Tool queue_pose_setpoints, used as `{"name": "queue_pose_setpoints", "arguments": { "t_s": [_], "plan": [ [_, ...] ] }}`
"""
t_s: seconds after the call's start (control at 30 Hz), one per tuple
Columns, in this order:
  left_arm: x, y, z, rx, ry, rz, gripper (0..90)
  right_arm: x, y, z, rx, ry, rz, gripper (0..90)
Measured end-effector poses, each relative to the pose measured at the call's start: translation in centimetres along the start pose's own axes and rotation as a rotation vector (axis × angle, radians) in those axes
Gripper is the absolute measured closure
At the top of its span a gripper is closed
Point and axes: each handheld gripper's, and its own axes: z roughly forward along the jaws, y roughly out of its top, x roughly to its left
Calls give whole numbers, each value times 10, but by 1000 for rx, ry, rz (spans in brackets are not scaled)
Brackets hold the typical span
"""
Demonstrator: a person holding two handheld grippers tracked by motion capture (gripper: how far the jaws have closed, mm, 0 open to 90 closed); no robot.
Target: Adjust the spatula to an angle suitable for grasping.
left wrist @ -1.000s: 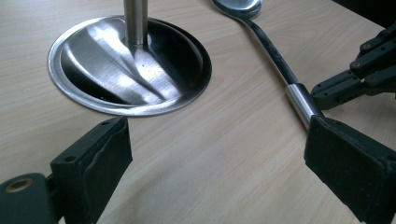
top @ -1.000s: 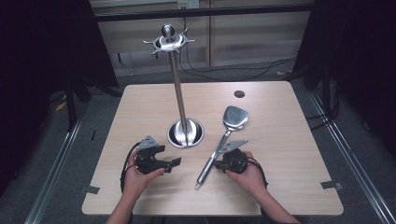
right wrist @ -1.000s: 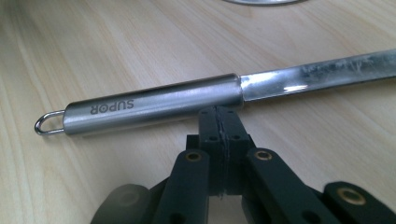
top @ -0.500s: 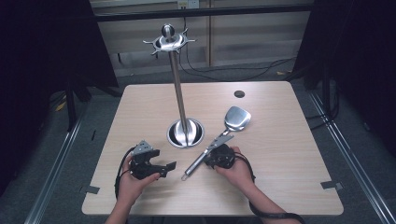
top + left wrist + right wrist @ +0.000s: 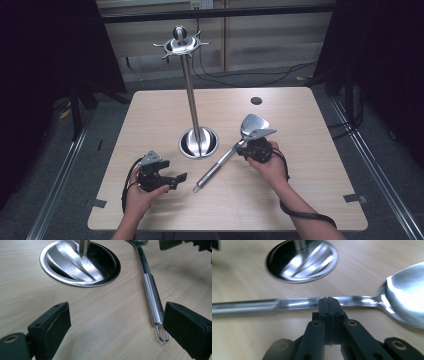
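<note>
A steel serving spoon (image 5: 222,162) lies slantwise on the wooden table (image 5: 310,200), bowl toward the back right, handle end toward the front. My right gripper (image 5: 248,146) is shut, its fingertips against the spoon's thin neck (image 5: 297,303) just short of the bowl (image 5: 407,297); nothing sits between the jaws (image 5: 328,301). My left gripper (image 5: 172,178) rests low at the front left, open and with nothing in it. In the left gripper view (image 5: 117,322) the spoon's handle (image 5: 151,297) and hanging loop lie beside the right jaw. A tall steel utensil stand (image 5: 199,142) rises mid-table.
The stand's round base (image 5: 80,262) sits just beyond both grippers, and its pole carries a ring of hooks (image 5: 180,46) at the top. A small dark hole (image 5: 256,100) marks the table's back right. Dark curtains and cables surround the table.
The spoon's handle end swung left across the table. My right gripper, shut throughout, then slid up along the spoon toward its bowl. The left hand barely moved.
</note>
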Motion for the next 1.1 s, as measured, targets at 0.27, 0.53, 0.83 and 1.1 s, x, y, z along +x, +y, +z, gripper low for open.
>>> {"name": "queue_pose_setpoints", "arguments": {
  "t_s": [0.27, 0.53, 0.83, 1.1],
  "plan": [
    [3, 1, -2, -14, -6, -9, 79, -35, 2, 31, 3, -68, 37, 900],
    [-2, 2, -3, -14, -4, 4, 80, -48, 13, 50, -13, -89, 8, 900],
    [-6, 2, -1, -1, -5, 27, 79, -58, 12, 66, 20, -53, 12, 900],
    [-6, 3, -1, -3, -8, 35, 80, -59, 7, 53, 61, -90, 15, 900]
  ]
}}
